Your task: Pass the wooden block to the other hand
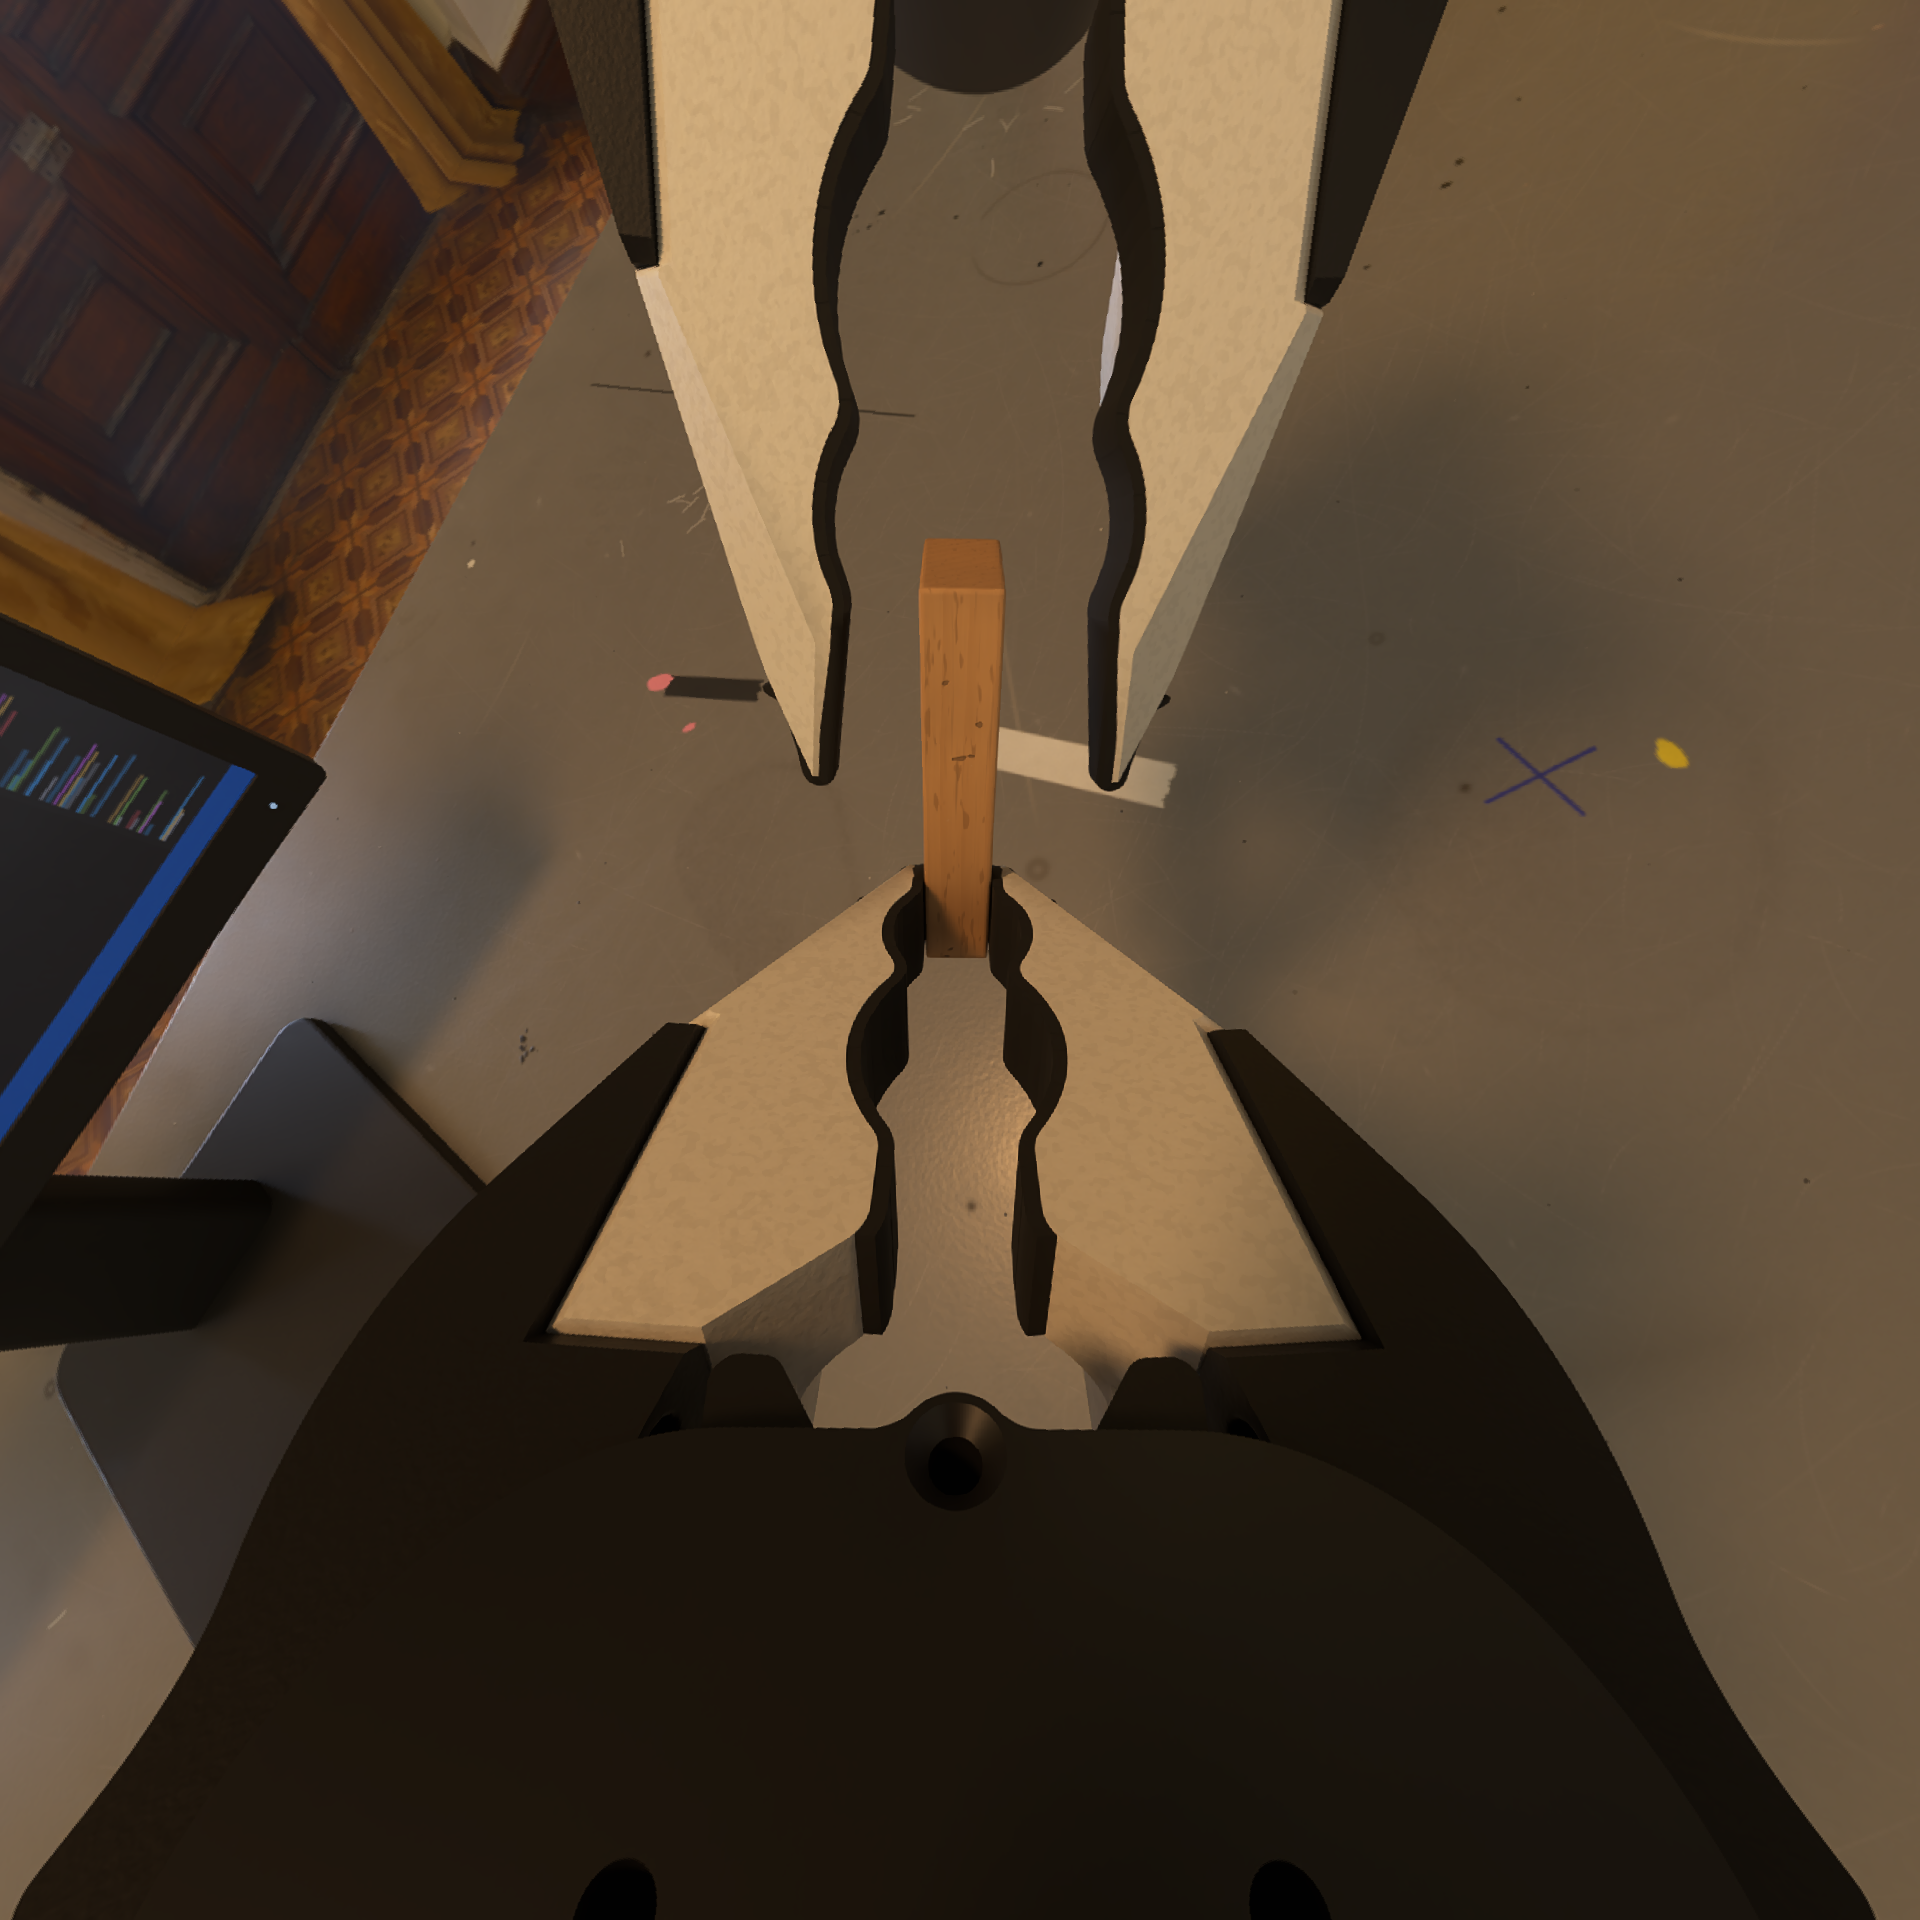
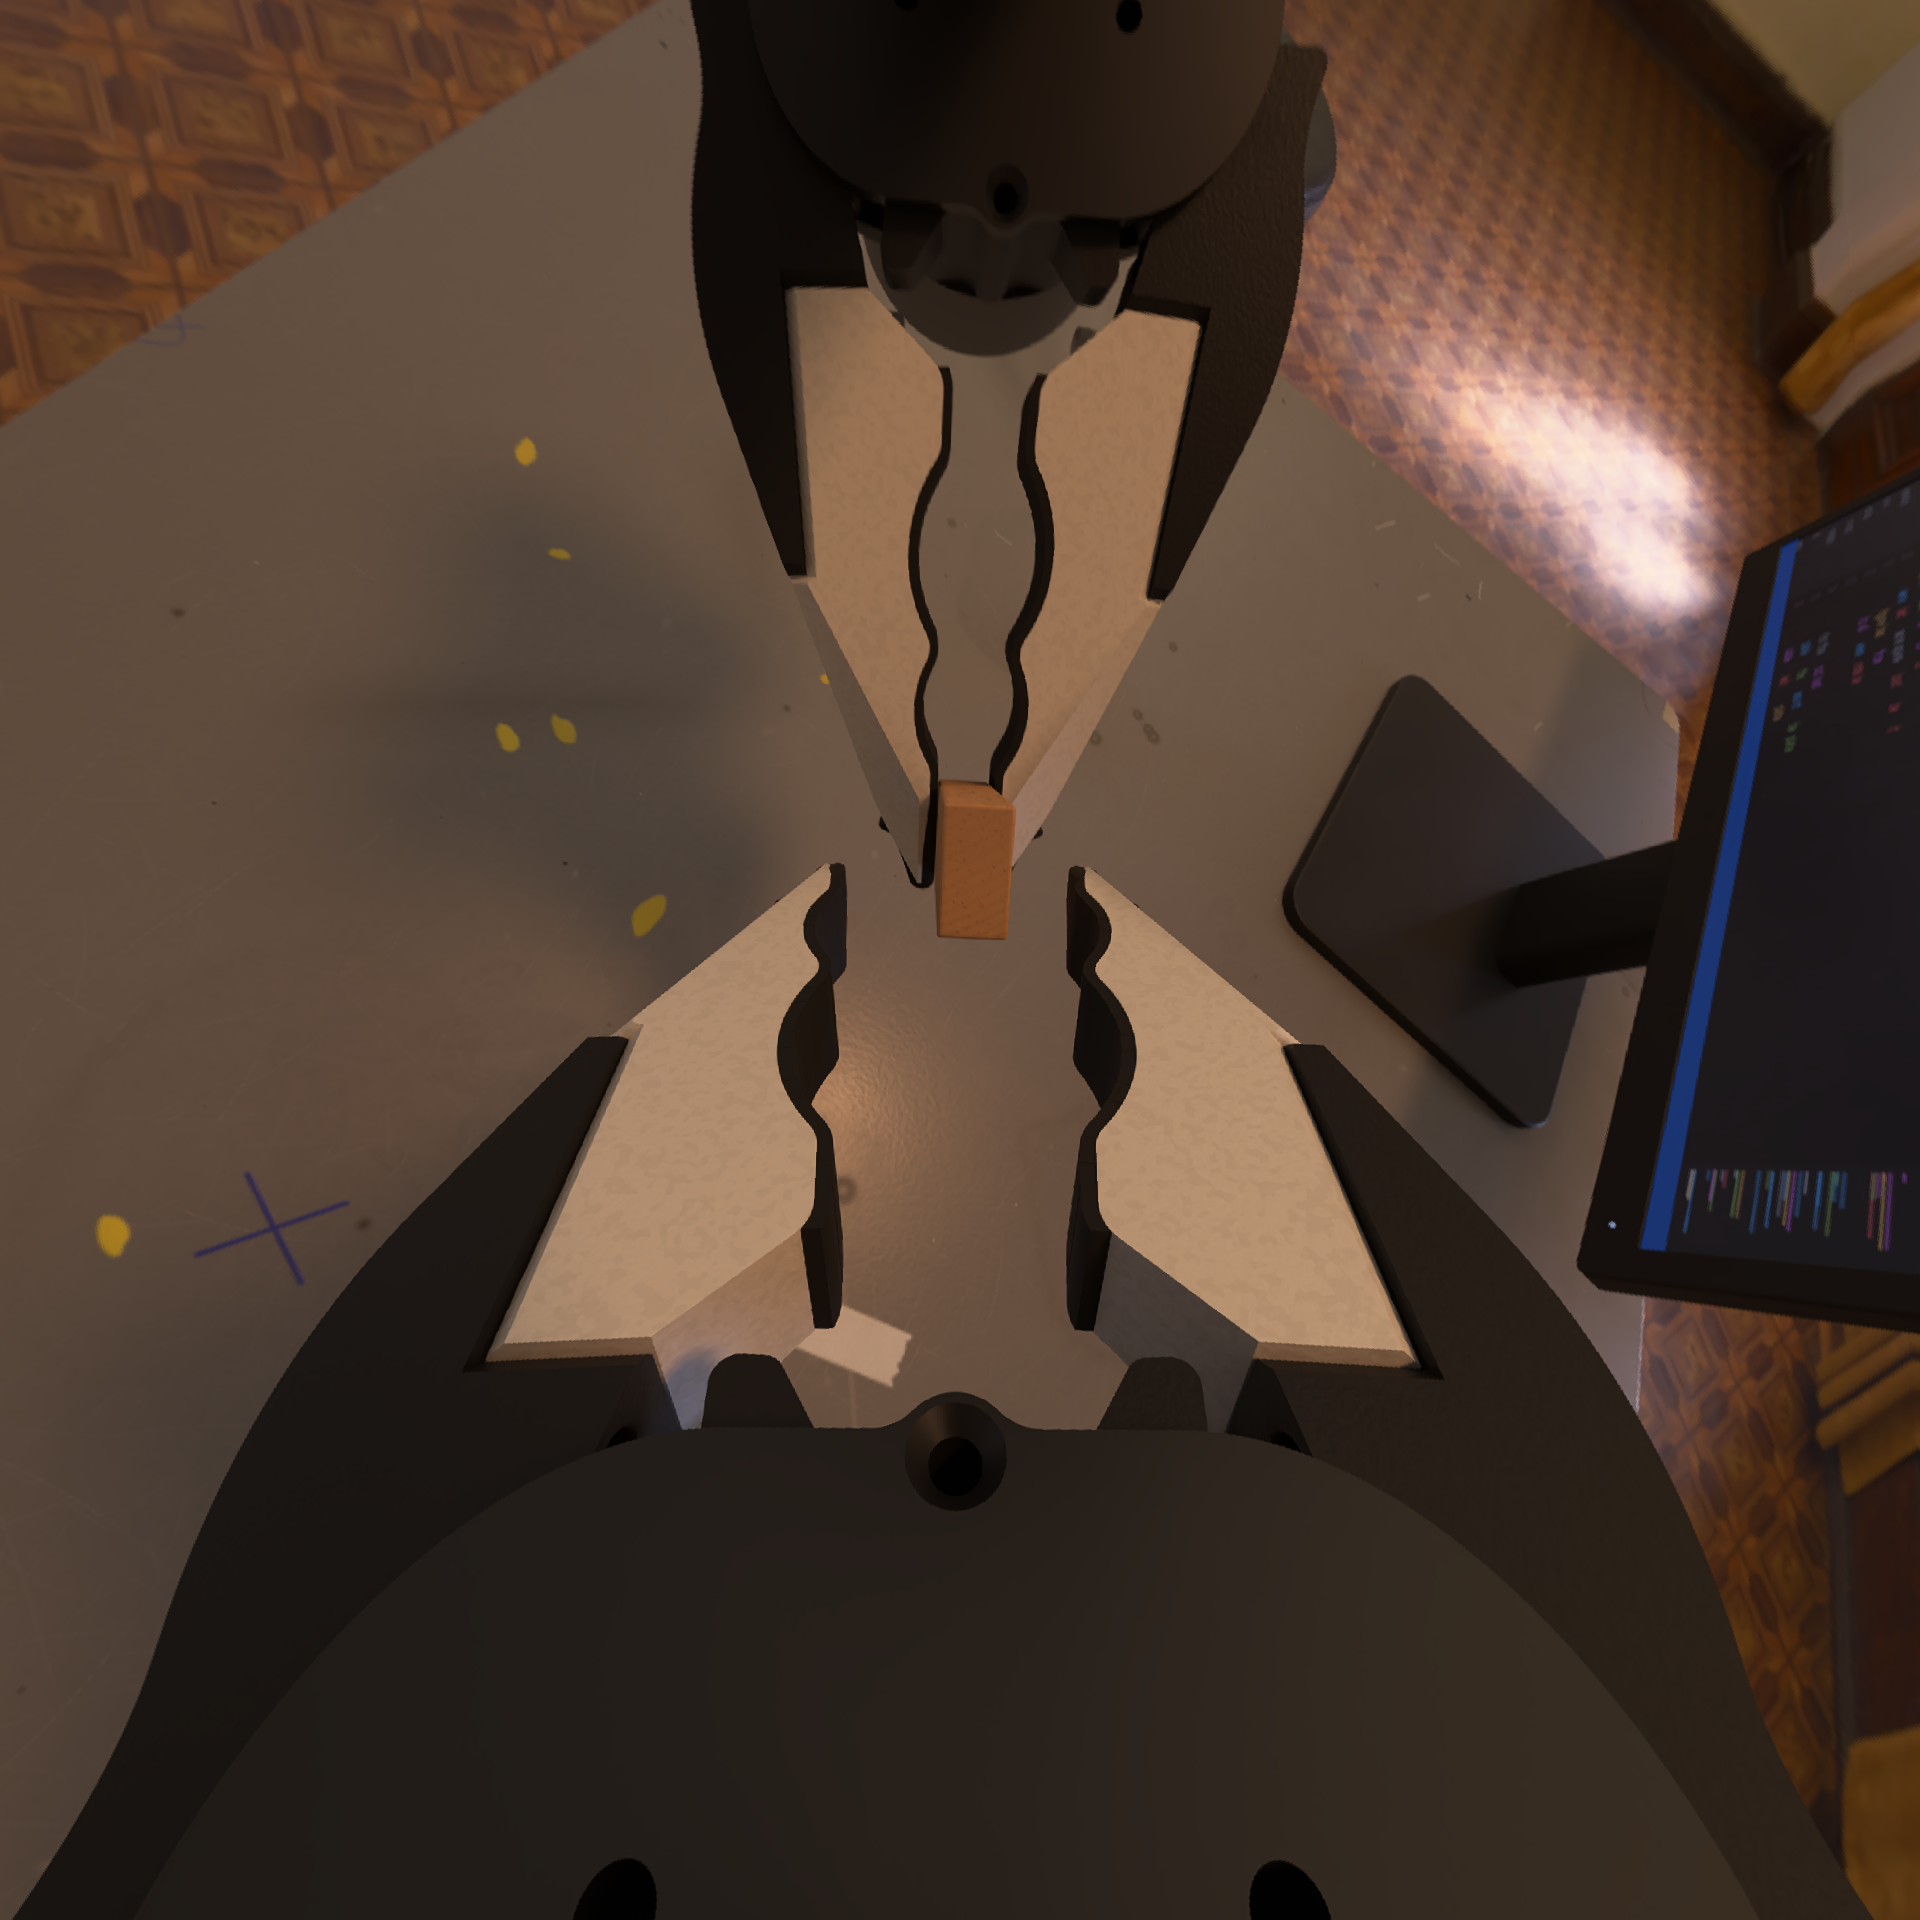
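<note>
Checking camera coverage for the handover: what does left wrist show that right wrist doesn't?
Only left wrist: the wooden block's long side face, a wooden door at upper left, and a red-tipped dark mark on the table.
Only right wrist: the block's end face, the left gripper's dark body, and the monitor's whole base plate.
Both: left gripper shut on the block, right gripper open with its fingers either side of the block's free end, monitor, blue cross, white tape, patterned floor.
</note>
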